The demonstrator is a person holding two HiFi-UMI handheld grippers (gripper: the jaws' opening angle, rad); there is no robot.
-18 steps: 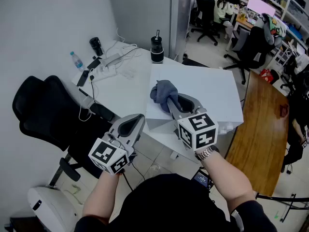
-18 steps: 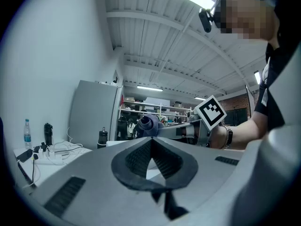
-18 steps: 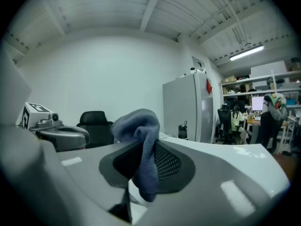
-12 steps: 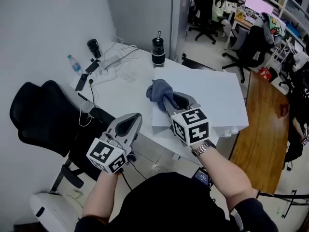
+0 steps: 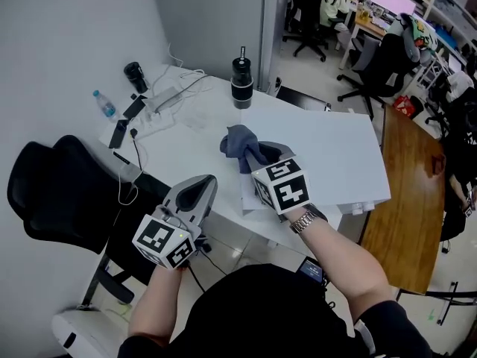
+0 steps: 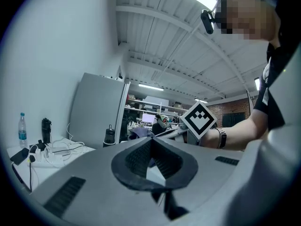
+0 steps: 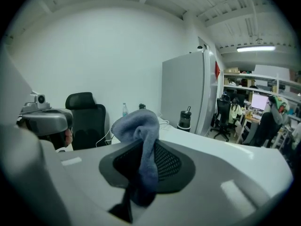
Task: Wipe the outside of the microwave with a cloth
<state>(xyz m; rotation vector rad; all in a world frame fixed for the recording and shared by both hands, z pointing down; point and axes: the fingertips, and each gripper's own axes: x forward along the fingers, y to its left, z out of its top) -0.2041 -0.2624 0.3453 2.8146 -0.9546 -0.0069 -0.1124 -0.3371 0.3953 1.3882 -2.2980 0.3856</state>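
The microwave (image 5: 328,151) is a white box on the white table; in the head view I look down on its top. A blue-grey cloth (image 5: 237,142) lies bunched at the top's left edge, and my right gripper (image 5: 250,156) is shut on it. In the right gripper view the cloth (image 7: 139,126) sticks up out of the closed jaws and hangs down between them. My left gripper (image 5: 200,188) is low and to the left of the microwave, apart from it, held level, shut with nothing in it (image 6: 150,146).
A black tumbler (image 5: 241,81) stands behind the microwave. At the far left of the table are a power strip with cables (image 5: 160,99), a water bottle (image 5: 103,104) and a dark cup (image 5: 135,74). A black office chair (image 5: 63,192) is at my left and a wooden table (image 5: 410,200) at my right.
My right gripper has slid the cloth leftward over the microwave's top to its left edge. The left gripper has stayed about where it was.
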